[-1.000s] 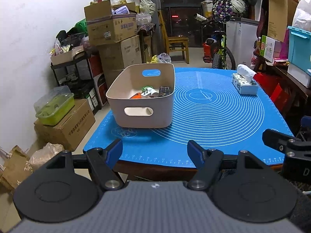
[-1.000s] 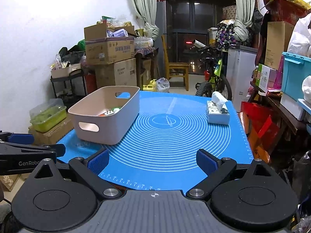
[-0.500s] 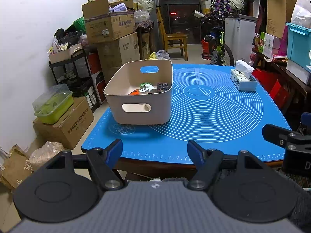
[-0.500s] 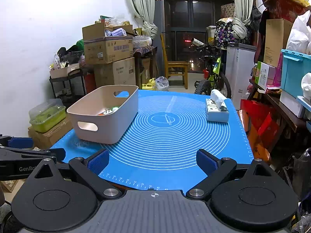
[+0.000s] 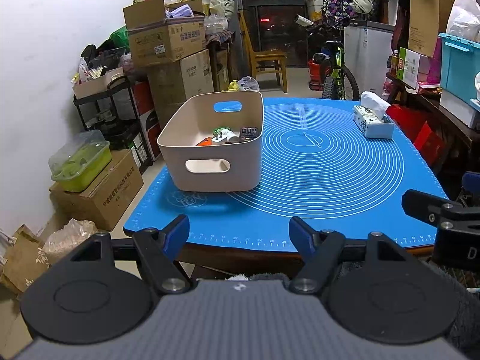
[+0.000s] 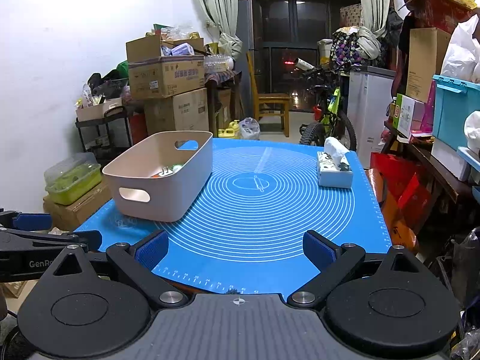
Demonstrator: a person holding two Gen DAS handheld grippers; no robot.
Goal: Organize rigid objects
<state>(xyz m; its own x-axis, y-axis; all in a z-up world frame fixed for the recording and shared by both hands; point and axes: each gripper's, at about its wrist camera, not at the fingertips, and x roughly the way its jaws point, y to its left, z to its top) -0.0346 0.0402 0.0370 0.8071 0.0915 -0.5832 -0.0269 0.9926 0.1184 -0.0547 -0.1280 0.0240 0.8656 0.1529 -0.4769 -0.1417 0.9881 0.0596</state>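
Left tool: blue-padded fingers spread wide, nothing between them, held off the near edge of the desk and facing across it. Right tool: fingers likewise spread wide and holding nothing, at the near edge of the desk, beside the left tool; each tool shows at the margin of the other's view. Mat: blue, printed with white concentric rings and ruler marks, covering the desk top. Bin: beige, rectangular, open-topped, with a slot handle in each end wall; it stands upright on the left part of the mat, ahead of the left tool and well apart from both tools. Contents of bin: a black remote against the right wall, a white plug with prongs up, an orange item and a round green item, all lying close together on the bin floor; finer detail cannot be told. Tissue box: patterned, a white tissue standing out of its top, on the far right part of the mat, well apart from the bin. Beyond the desk: stacked cardboard boxes by the left wall, a wooden chair and a bicycle.
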